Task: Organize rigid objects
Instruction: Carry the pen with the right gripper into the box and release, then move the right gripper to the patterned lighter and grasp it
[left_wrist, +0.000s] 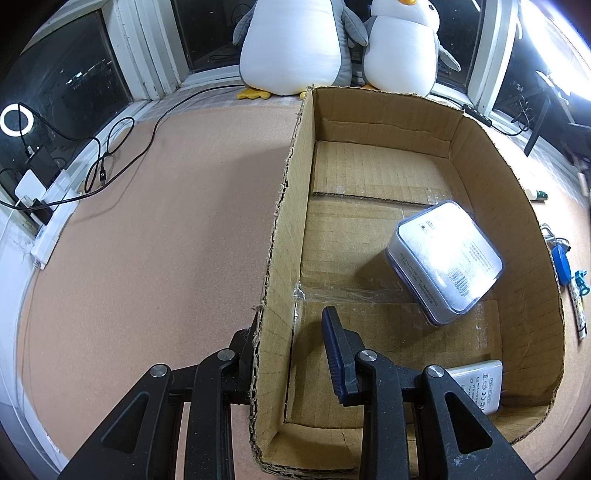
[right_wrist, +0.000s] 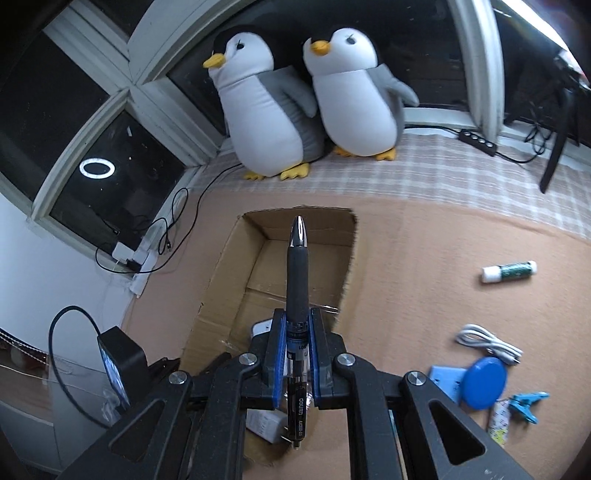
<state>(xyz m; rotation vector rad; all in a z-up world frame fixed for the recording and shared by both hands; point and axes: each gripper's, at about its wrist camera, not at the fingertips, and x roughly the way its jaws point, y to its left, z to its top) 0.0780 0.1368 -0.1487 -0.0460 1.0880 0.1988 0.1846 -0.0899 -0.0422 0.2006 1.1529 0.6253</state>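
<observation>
Right gripper (right_wrist: 297, 354): clamped on a pen (right_wrist: 297, 280), long axis toward 12 o'clock, tip over the cardboard box (right_wrist: 221, 280). Left gripper (left_wrist: 291, 354): closed on the box's wall (steadying it, likely). Glue stick (right_wrist: 509, 270): 2 o'clock, outside.

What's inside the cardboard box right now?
Inside the cardboard box lie a clear plastic case and a white charger, partly covered by the left gripper, which clamps the box's wall. The near corner is hidden. The pen is still in the right gripper.
</observation>
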